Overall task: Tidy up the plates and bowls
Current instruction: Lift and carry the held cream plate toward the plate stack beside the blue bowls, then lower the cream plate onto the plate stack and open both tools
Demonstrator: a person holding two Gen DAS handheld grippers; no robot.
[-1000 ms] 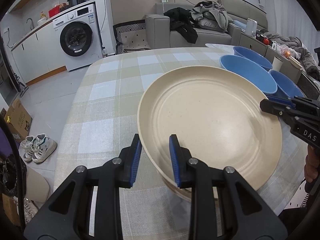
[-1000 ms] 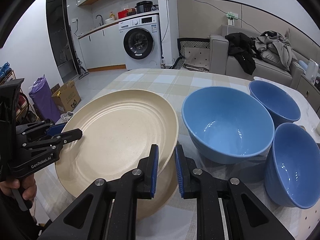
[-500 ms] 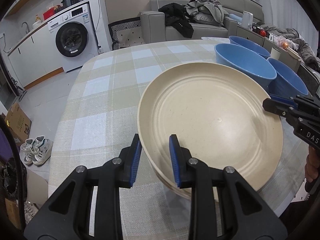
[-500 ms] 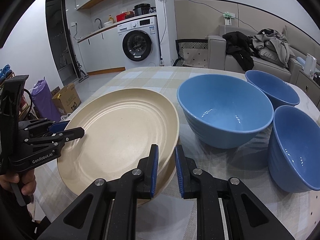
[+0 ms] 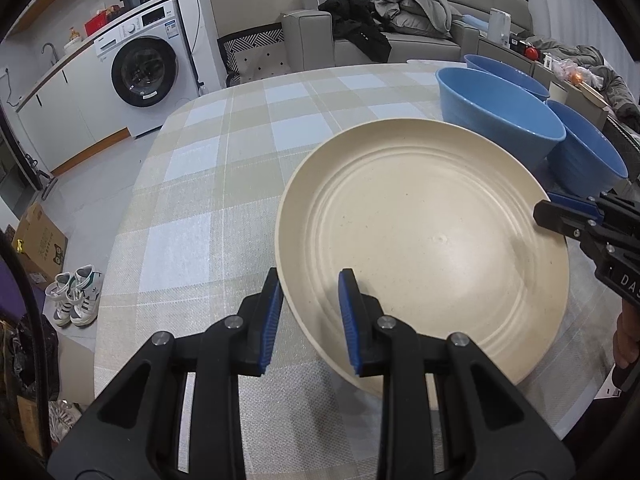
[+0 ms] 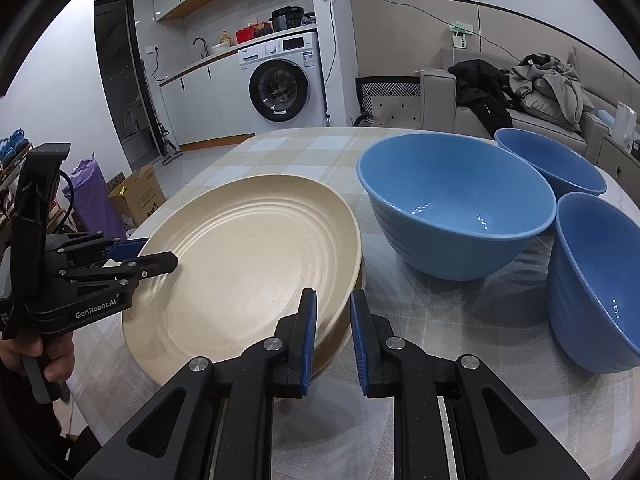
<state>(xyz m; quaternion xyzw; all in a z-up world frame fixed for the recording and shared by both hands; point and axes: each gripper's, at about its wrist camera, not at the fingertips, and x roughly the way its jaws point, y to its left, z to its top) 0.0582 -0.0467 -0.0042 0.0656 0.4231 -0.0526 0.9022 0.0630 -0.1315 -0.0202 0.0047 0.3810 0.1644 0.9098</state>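
Two grippers are clamping one large cream plate (image 5: 424,240) by opposite edges, holding it low over the checked tablecloth (image 5: 192,208); whether its underside is already resting on something I cannot tell. Underneath it, a second rim of a like colour is peeking out at the near edge (image 6: 340,336), so a stack seems likely, though how many plates are sitting below is hidden. Judging by its look, the plate is handling as a stiff, fairly light, wide piece with a raised lip and a smooth glaze: slippery under blue pads, prone to tipping if only one side is carried, and liable to chip if dropped, so gripping the rim at two opposing points is the sensible hold. Three blue bowls are standing to its right: the biggest bowl (image 6: 456,216) just beside the plate, a nearer bowl (image 6: 596,288) cut off by the frame edge, and a far bowl (image 6: 552,160) half hidden behind the biggest. Bowls this deep are probably nesting well, taken by the wall at the rim. Left gripper (image 5: 308,316) is pinching the plate's lip between its narrowed fingers; right gripper (image 6: 332,332) is doing the same on the opposite rim, fingers nearly together. Part of a hand (image 6: 40,356) is showing at the left handle; the rest of the person is out of view.
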